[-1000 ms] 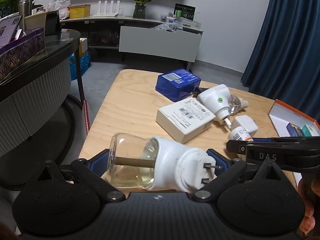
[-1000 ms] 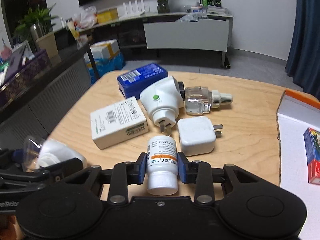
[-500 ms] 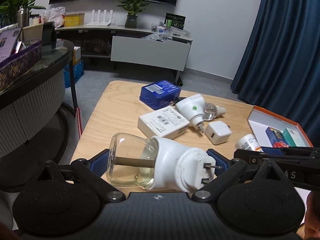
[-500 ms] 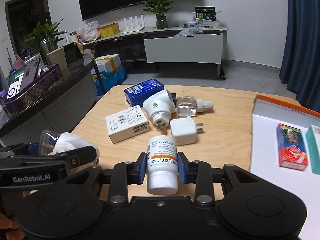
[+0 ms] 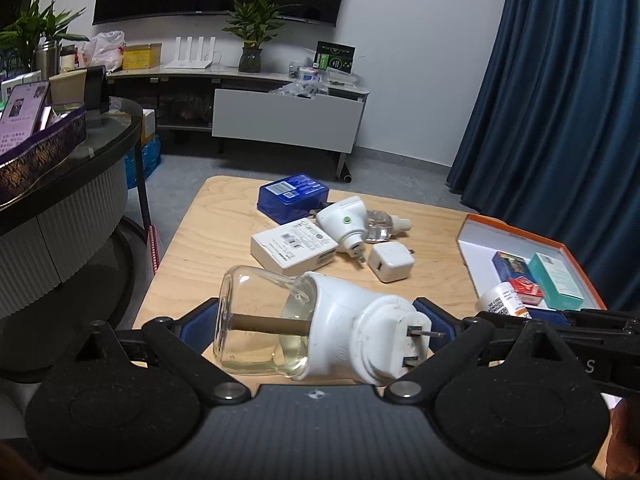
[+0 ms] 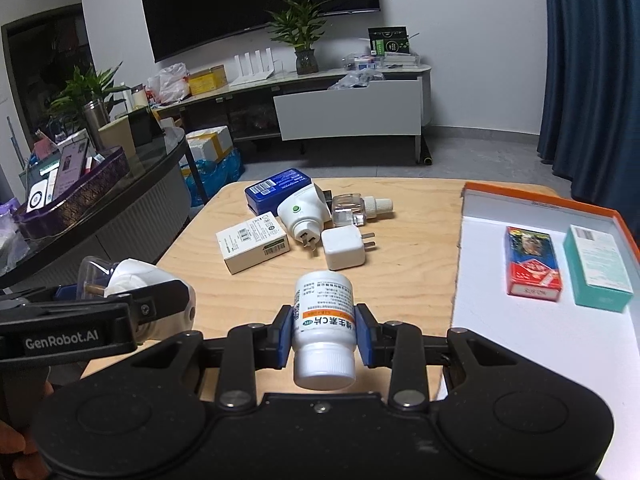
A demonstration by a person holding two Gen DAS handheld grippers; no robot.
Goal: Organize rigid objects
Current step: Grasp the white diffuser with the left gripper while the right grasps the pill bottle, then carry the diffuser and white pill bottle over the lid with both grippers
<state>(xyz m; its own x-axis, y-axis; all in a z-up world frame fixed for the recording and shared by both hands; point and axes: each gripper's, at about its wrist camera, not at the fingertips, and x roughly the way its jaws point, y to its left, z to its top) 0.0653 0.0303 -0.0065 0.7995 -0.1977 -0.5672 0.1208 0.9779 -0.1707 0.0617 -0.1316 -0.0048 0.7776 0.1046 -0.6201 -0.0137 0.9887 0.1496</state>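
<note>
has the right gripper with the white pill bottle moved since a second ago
Yes. The right gripper, shut on the white pill bottle, has pulled back and up from the wooden table: the white charger now sits farther off and looks smaller.

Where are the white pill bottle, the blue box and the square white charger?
Pill bottle (image 6: 324, 312), right wrist view, on its label, between the gripper's pads.
Blue box (image 6: 276, 188), right wrist view, on its top face.
Charger (image 5: 390, 261), left wrist view, on its white body.
</note>
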